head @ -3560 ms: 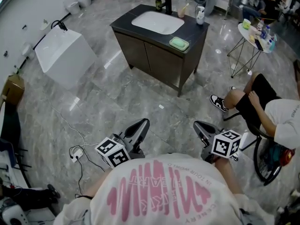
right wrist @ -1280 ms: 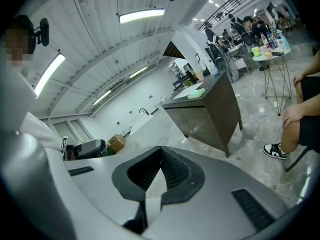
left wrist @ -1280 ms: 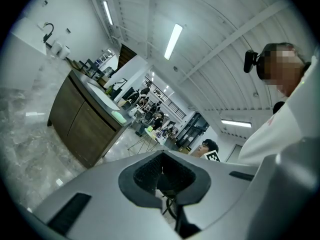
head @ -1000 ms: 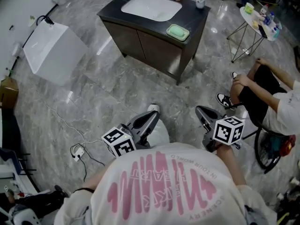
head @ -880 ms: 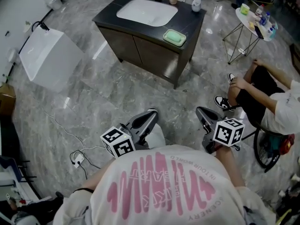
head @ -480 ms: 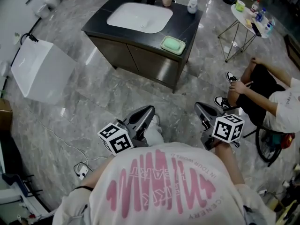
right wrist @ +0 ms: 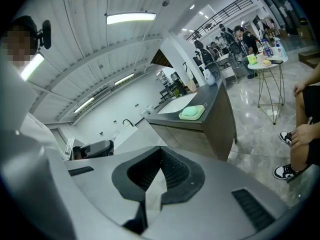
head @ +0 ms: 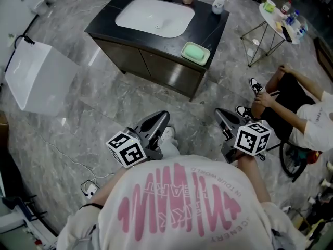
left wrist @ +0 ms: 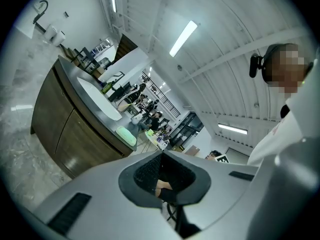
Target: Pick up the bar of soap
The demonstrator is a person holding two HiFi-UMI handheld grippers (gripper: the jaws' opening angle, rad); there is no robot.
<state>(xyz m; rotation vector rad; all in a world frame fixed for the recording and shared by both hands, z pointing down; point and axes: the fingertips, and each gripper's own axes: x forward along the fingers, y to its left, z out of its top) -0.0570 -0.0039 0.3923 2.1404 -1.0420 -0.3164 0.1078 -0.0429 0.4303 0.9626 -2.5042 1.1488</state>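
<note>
The pale green bar of soap point(head: 195, 52) lies in a green dish on the near right corner of a dark counter point(head: 210, 27). It also shows in the left gripper view point(left wrist: 126, 135) and the right gripper view point(right wrist: 192, 112), well ahead of both. My left gripper point(head: 162, 116) and right gripper point(head: 220, 113) are held low in front of my body over the floor, far short of the cabinet. Both point toward it. Each has its jaws shut with nothing between them point(left wrist: 161, 154) point(right wrist: 161, 152).
The counter holds a white basin point(head: 155, 17) and a pump bottle point(head: 219, 3). A white box point(head: 31, 77) stands on the floor at left. A seated person point(head: 294, 105) and a small wire-legged table point(head: 278, 17) are at right. A cable point(head: 67, 158) trails on the floor.
The sink cabinet and soap have drawn nearer and lower in the head view as I walk toward them. Both grippers keep their place before me, still shut.
</note>
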